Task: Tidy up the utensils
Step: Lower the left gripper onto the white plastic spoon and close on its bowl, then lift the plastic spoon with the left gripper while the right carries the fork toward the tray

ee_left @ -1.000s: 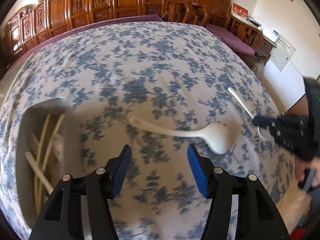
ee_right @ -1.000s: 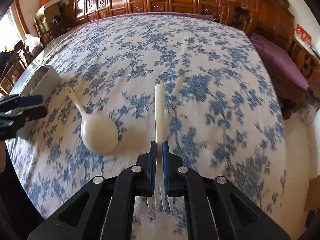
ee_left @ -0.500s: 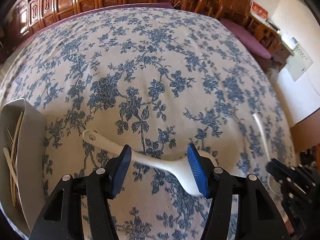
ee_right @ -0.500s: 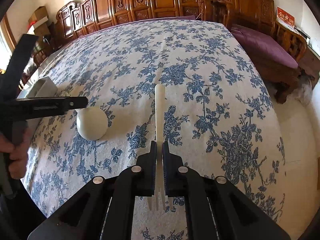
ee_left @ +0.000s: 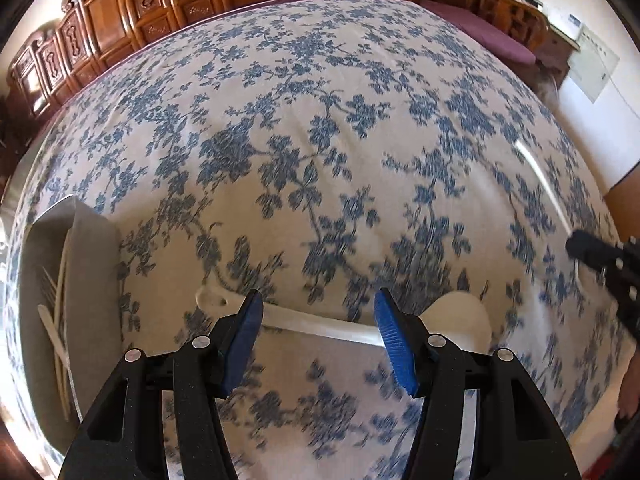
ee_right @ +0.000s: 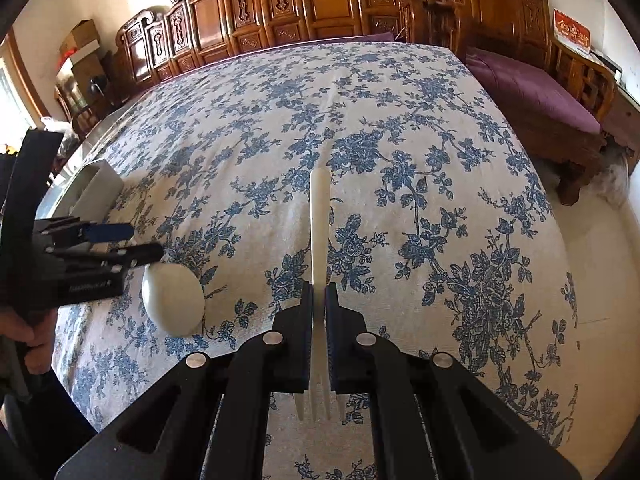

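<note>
My left hand-held gripper (ee_left: 318, 322), fingers apart, straddles the white ladle (ee_left: 336, 326) handle and should close squarely mid-handle, while my right hand-held gripper (ee_right: 319, 334) clamps a white fork (ee_right: 319, 216).

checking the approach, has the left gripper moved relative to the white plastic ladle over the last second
Yes. The left gripper has closed in on the white plastic ladle: its handle now lies between the open blue fingers, where earlier it lay well ahead on the floral tablecloth.

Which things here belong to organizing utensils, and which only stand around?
Belong to the job:
- white plastic fork, clamped in the right gripper
- white plastic ladle, between the open left gripper's fingers
- grey utensil tray

Only around:
- carved wooden cabinets
- purple cushioned bench
</note>
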Demonstrator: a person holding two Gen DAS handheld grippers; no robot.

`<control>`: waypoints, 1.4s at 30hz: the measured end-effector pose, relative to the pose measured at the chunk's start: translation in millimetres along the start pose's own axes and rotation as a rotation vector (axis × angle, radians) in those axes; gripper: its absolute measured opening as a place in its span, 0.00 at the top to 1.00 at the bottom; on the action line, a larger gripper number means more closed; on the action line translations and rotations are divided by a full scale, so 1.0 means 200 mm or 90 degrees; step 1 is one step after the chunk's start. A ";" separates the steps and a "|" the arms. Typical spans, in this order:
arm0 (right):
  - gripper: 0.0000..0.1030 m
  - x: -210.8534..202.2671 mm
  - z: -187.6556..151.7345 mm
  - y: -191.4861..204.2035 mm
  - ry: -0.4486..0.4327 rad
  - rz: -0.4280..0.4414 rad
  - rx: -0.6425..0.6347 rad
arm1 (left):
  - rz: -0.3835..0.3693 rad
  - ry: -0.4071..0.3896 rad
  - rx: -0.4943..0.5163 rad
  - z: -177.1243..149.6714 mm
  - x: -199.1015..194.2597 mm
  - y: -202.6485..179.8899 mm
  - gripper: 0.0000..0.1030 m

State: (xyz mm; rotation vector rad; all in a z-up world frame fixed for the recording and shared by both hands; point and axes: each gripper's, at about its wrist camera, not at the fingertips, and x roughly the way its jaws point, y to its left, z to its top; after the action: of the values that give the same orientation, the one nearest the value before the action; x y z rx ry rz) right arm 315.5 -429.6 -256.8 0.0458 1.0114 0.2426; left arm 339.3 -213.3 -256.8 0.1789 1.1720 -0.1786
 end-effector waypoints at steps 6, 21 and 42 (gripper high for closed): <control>0.93 -0.01 0.01 0.02 -0.002 0.001 -0.006 | -0.050 -0.018 -0.049 -0.07 -0.12 0.08 0.46; 0.93 -0.05 0.01 -0.06 -0.011 0.007 0.026 | -0.196 0.005 -0.166 -0.12 -0.06 -0.07 0.46; 0.93 -0.07 -0.01 -0.10 -0.012 0.006 0.035 | -0.231 -0.036 -0.159 0.10 -0.05 -0.13 0.95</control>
State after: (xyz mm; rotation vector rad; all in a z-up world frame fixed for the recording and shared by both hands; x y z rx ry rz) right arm 311.0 -451.8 -249.7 0.1035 0.9986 0.2223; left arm 347.5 -242.0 -241.2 -0.2596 1.1516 -0.3508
